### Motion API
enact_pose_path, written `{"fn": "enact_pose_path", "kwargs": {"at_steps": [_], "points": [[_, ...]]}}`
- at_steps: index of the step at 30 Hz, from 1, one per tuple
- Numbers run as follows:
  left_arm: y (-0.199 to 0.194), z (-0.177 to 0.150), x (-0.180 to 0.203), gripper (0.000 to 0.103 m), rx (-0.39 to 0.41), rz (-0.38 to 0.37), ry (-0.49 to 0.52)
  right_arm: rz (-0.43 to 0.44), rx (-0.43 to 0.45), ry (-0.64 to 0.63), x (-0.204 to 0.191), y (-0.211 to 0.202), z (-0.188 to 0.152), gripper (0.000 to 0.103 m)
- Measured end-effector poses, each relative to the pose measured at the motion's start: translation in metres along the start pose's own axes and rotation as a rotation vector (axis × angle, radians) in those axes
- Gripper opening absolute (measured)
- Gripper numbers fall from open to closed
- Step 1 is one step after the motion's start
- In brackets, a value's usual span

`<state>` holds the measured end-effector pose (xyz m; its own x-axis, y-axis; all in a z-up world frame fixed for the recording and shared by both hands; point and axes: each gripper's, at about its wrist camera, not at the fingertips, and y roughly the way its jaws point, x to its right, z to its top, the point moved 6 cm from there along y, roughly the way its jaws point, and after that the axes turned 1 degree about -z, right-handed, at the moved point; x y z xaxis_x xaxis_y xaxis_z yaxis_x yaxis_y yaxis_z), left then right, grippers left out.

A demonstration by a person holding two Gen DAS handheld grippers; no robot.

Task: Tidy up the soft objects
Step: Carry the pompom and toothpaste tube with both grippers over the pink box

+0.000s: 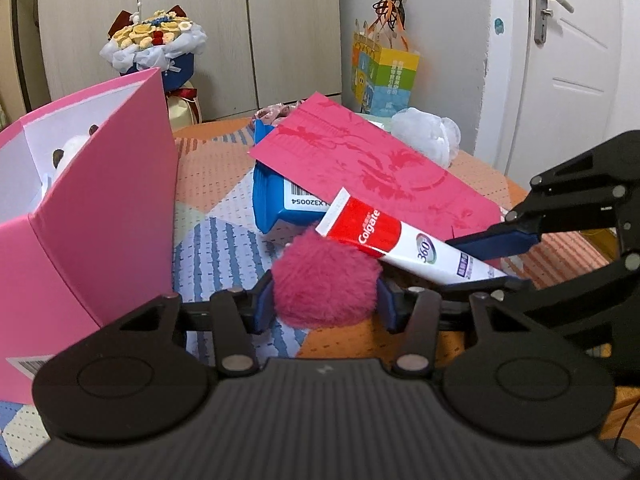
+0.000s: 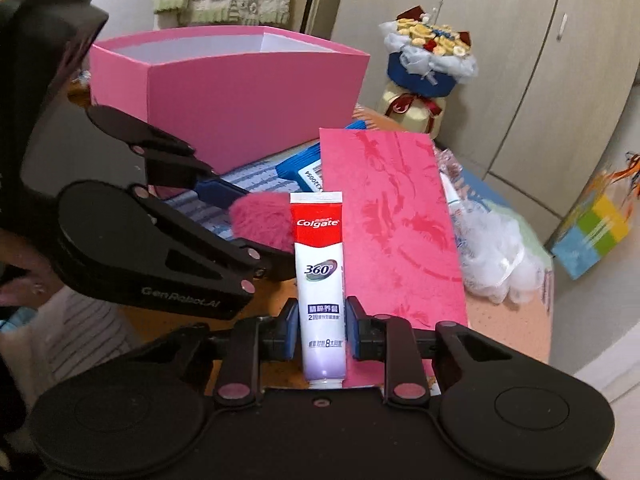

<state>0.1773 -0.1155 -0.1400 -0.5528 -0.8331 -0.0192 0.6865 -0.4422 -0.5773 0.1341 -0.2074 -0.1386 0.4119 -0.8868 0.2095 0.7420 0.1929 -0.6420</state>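
Observation:
My left gripper [image 1: 325, 304] is shut on a fluffy magenta pom-pom [image 1: 326, 282], held just above the patterned table; the pom-pom also shows in the right wrist view [image 2: 262, 222]. My right gripper [image 2: 322, 328] is shut on a Colgate toothpaste tube [image 2: 319, 276], which points away from me; the tube also shows in the left wrist view [image 1: 400, 240], right of the pom-pom. An open pink box [image 1: 92, 208] stands to the left, with a white plush toy [image 1: 70, 152] inside. A white mesh bath pouf [image 2: 496, 256] lies at the table's far right.
A red envelope [image 1: 372, 164] lies tilted over a blue packet [image 1: 276, 200] mid-table. A crinkly plastic pack [image 2: 452, 176] sits behind it. A flower bouquet [image 1: 154, 46] and a colourful gift bag [image 1: 382, 76] stand beyond the table by the wardrobe. A door is at right.

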Motion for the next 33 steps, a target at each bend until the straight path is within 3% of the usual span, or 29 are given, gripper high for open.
{"fn": "enact_pose_path", "kwargs": {"at_steps": [12,33], "points": [[-0.019,-0.004,-0.007,0.047,-0.04,-0.042,0.005,0.014,0.005,0.172,0.006,-0.014,-0.004,0.027],[-0.086,-0.035,-0.027,0.047,-0.236,-0.188,-0.033,0.233,-0.136,0.287,-0.028,-0.041,-0.009,0.027]]}}
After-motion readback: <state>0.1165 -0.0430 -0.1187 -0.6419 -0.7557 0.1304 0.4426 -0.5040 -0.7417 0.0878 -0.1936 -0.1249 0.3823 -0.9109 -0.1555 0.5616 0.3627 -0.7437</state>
